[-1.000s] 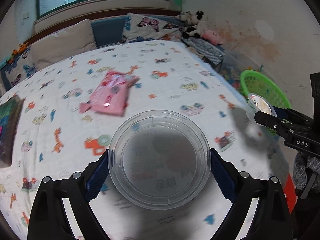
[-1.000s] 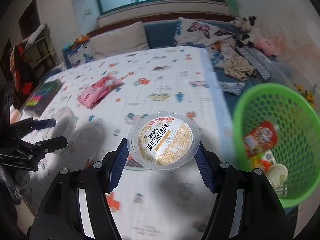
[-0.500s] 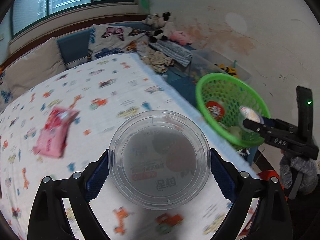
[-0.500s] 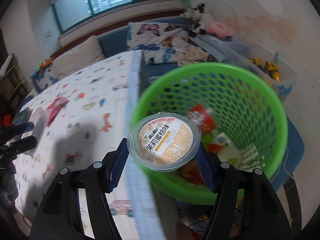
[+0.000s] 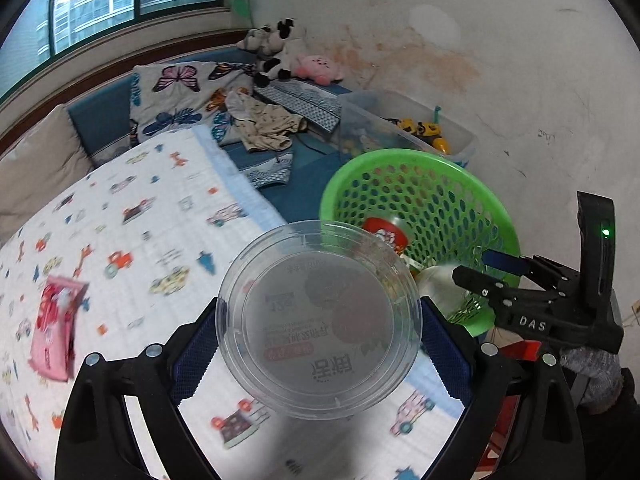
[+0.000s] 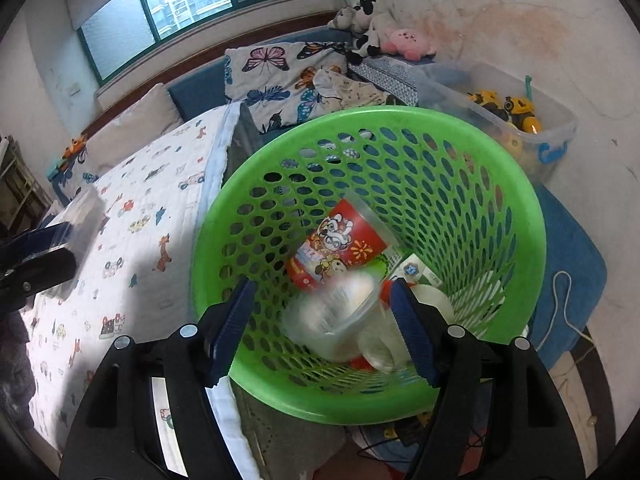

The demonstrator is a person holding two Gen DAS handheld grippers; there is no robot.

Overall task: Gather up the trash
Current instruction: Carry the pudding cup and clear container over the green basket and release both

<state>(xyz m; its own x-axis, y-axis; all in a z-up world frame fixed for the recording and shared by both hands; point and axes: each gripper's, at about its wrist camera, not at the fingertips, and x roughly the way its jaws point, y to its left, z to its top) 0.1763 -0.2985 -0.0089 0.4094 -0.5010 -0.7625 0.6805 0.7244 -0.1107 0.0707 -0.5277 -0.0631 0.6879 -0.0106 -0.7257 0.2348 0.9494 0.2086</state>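
Observation:
My left gripper [image 5: 318, 340] is shut on a clear round plastic tub [image 5: 318, 316], held above the bed's edge, just left of the green mesh basket [image 5: 400, 156]. In the right wrist view that tub [image 6: 80, 216] shows at the far left. My right gripper [image 6: 322, 304] hangs over the green basket [image 6: 360, 114] and its jaws are opening. The jelly cup [image 6: 336, 320] is a blur between and below the pads, clear of both, falling into the basket. A red snack wrapper [image 6: 340, 244] and other trash lie inside. A pink packet [image 5: 56, 328] lies on the bed.
The bed [image 5: 168, 208] with a cartoon-print sheet fills the left. The basket stands on the floor beside it, on a blue mat [image 6: 568, 248]. Behind it are a clear toy bin [image 6: 500, 120], clothes, butterfly pillows and plush toys [image 5: 280, 52] along the wall.
Both grippers swung right from over the bed to the basket. The right jaws widened and let go of the jelly cup, which now drops into the basket. The left keeps its tub.

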